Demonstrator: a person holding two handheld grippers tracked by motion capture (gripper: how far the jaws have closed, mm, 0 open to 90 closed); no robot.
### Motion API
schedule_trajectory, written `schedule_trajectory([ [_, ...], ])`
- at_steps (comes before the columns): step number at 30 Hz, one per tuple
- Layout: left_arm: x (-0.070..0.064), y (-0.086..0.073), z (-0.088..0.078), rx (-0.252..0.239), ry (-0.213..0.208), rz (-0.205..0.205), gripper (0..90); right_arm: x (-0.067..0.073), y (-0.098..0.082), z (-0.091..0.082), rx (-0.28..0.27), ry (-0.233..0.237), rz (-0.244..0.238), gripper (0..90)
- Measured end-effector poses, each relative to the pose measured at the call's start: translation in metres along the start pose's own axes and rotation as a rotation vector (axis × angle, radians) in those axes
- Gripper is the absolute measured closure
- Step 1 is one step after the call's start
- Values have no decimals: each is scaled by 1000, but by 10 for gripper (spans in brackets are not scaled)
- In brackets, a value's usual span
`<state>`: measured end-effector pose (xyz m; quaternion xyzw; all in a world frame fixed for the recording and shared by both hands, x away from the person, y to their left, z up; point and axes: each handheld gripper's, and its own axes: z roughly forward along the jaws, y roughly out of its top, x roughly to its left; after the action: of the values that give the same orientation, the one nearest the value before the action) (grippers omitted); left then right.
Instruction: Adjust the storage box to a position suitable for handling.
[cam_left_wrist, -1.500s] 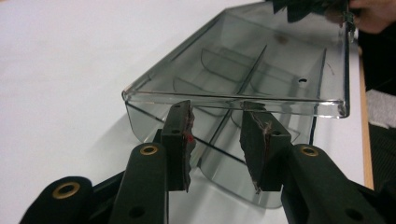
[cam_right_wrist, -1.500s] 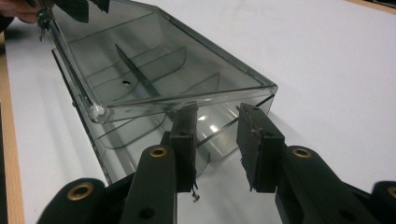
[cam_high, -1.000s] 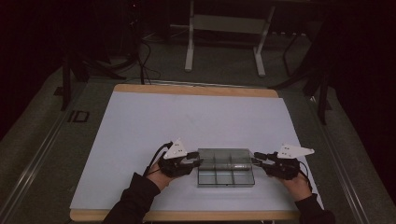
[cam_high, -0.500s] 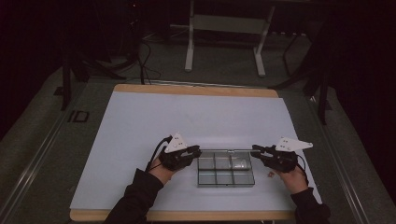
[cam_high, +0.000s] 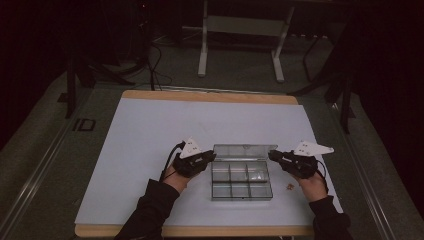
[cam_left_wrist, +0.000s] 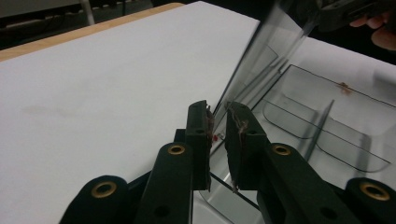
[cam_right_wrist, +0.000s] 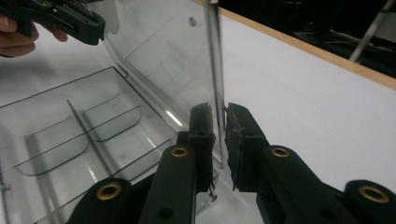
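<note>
A clear plastic compartment box (cam_high: 241, 190) lies on the white table near the front edge. Its clear lid (cam_high: 244, 151) stands raised at the far side. My left gripper (cam_high: 212, 156) is shut on the lid's left end, and in the left gripper view the left gripper (cam_left_wrist: 218, 116) has the lid's edge (cam_left_wrist: 252, 60) running down between its pads. My right gripper (cam_high: 272, 155) holds the lid's right end, and in the right gripper view the right gripper (cam_right_wrist: 219, 116) pinches the lid's edge (cam_right_wrist: 214, 56). Both pairs of jaws have just been closing on the lid.
A small brown bit (cam_high: 290, 187) lies on the white sheet (cam_high: 150, 130) just right of the box. The table's wooden edge (cam_high: 210, 96) runs along the far side. A metal stand (cam_high: 240, 40) is on the floor beyond the table.
The lid has come up from lying flat on the box to standing at its far side. Both grippers shifted slightly away from me with it.
</note>
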<state>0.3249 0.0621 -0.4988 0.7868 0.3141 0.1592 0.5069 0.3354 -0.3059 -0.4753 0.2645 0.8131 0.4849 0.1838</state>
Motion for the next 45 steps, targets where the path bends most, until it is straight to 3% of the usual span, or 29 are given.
schedule_trajectory([
  [4, 2, 0, 4, 1, 7, -4, 807, -2, 2, 3, -11, -9, 13, 814],
  [18, 5, -5, 16, -7, 26, -54, 792, -4, 0, 24, 25, -45, 33, 719],
  [20, 5, -5, 18, -8, 22, -42, 767, -4, 0, 24, 32, -42, 37, 716],
  [24, 8, -6, 21, 3, 11, -70, 741, -5, -3, 27, 47, -40, 43, 708],
  [27, 7, -7, 26, 25, 8, -69, 740, -5, -5, 29, 57, -43, 56, 695],
  [31, 6, -9, 30, 15, 20, -71, 728, -4, -8, 31, 74, -44, 60, 690],
  [40, 10, -11, 36, 27, 17, -128, 678, -5, -14, 37, 121, -63, 76, 681],
  [45, 11, -11, 37, 45, 10, -154, 653, -7, -14, 38, 126, -51, 112, 666],
])
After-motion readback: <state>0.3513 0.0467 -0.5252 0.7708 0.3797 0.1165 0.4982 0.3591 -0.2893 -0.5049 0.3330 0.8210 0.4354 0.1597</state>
